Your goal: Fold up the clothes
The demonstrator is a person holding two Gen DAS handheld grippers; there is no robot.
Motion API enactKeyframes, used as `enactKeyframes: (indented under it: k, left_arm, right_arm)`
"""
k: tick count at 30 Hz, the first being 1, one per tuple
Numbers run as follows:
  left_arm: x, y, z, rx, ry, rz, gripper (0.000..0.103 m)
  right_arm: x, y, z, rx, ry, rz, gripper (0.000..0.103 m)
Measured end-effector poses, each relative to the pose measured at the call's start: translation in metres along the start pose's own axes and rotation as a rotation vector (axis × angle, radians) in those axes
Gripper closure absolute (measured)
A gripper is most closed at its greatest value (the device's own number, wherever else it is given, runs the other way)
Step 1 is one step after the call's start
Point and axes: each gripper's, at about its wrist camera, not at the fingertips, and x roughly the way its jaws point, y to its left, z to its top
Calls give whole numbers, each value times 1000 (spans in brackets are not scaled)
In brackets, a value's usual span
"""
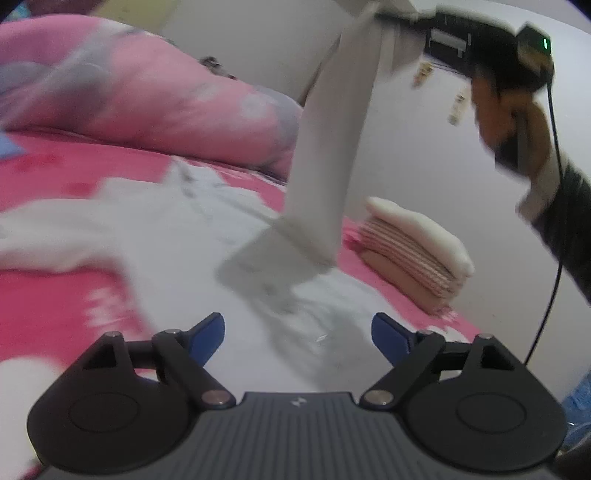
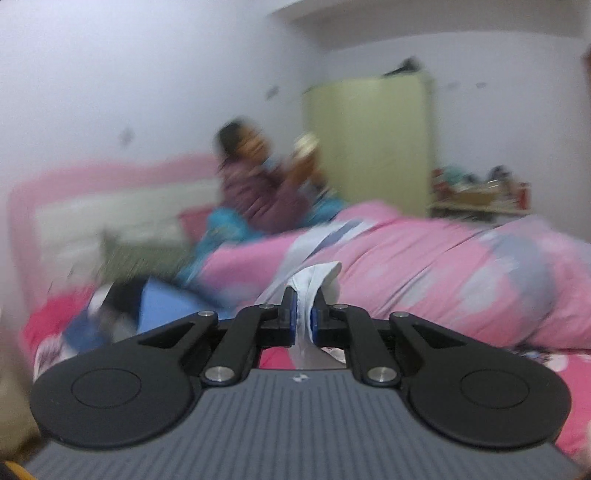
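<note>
Left gripper: the black two-finger left gripper (image 1: 297, 334) with blue pads hovers low over the bed, its fingers spread wide apart with nothing between them.
Right gripper: the black right gripper (image 2: 303, 314) has its blue pads pressed together on a fold of white cloth, which sticks up just past the fingertips.
Same gripper from the other side: in the left wrist view it sits high at the upper right (image 1: 417, 16), held by a hand (image 1: 513, 122) with a dark sleeve, a thin black cable trailing down from it.
Garment: the white long-sleeved garment (image 1: 207, 236) lies spread on the pink bed sheet (image 1: 55, 306); one long white sleeve (image 1: 332, 155) is lifted up from it and hangs taut from the raised gripper, its cuff end dragging on the cloth below.
Folded pile: a small stack of folded clothes (image 1: 417, 251), white on top, striped pink in the middle and beige beneath, sits on the sheet just right of the hanging sleeve.
Bedding: a bulky pink quilt with pale blue and white patches (image 2: 443, 273) is heaped along the far side of the bed.
Background: a person in a purple top (image 2: 255, 184) sits at the head of the bed, blurred; behind stands a pale yellow-green wardrobe (image 2: 369, 144).
</note>
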Motion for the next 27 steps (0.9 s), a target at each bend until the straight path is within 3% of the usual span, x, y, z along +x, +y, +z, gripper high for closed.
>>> enactKeyframes:
  k: [5,7,9,11,13,15,19,23,27]
  left_arm:
    - [-33,14,-19,-46,46,97,14]
    - [-37,14,-26,-57,55,117,14]
    - [-38,15,-30,-57,61,139,14]
    - [-35,15,-32,-48,67,162,14]
    - [-31,14,-31,-33,69,184,14]
    - [-25,12,-27,-19,56,209,14]
    - [-14,8,-9,32,3,273,14]
    - [14,-5,19,195,1,342,14]
    - [59,-15,46,348,96,405,14]
  right_arm:
    - [45,68,-80,-70,222,110,92]
    - [65,86,-115,-85,323,114,77]
    - [80,96,-143,-81,393,94,75]
    - [69,93,-150,-13,364,94,72]
    - [44,79,-146,83,282,86,56]
    - [10,61,-144,177,184,65,48]
    - [-62,27,-162,378,58,38,48]
    - [-110,17,-208,484,47,-53,48]
    - [-128,14,-258,613,37,-140,48]
